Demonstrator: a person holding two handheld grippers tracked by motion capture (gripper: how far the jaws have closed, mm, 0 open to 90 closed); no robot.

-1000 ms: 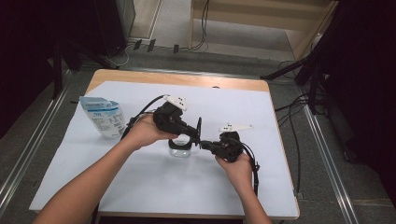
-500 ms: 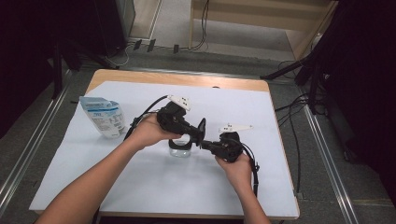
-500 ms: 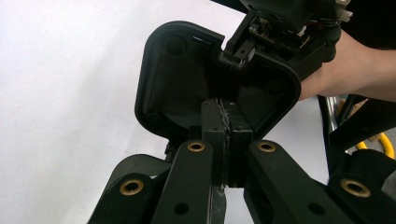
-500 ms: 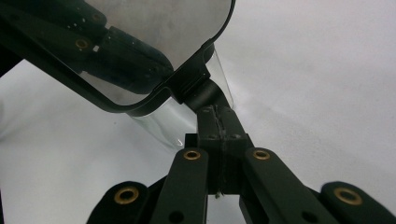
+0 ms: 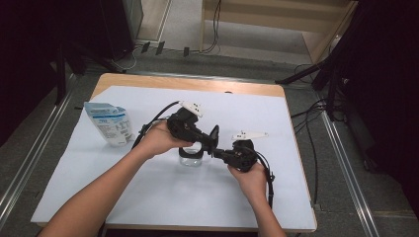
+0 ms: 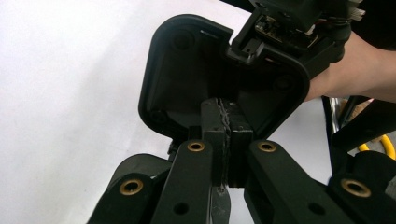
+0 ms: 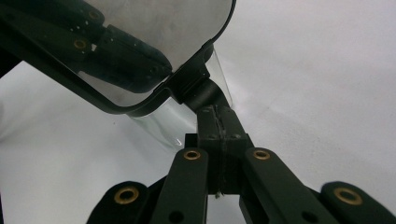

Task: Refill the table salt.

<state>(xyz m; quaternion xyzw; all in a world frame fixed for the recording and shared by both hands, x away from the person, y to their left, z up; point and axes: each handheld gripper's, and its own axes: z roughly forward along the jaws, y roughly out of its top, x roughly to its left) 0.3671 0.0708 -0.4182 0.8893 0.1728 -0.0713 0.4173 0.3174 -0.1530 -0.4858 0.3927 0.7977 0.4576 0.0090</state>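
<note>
A wooden counter (image 5: 148, 81) covered by a white sheet is seen from the high view, set on a grey floor with dark surroundings. A light-blue and white stand-up pouch (image 5: 108, 123) stands near the counter's left edge. At the middle, a small clear glass jar (image 5: 190, 157) rests on the sheet, directly beneath the left gripper (image 5: 211, 142), with the right gripper (image 5: 218, 154) just beside it on the right. The two grippers meet tip to tip beside the jar.

In the left gripper view, the jaws of the left gripper (image 6: 226, 135) are pressed together, with a thin sliver held between them; the black body of the other gripper (image 6: 219, 79) looms just ahead.

In the right gripper view, the jaws of the right gripper (image 7: 218, 126) are pressed together, touching a black clip on the other gripper, and the clear glass jar (image 7: 182, 116) lies just behind it on the white sheet.
</note>
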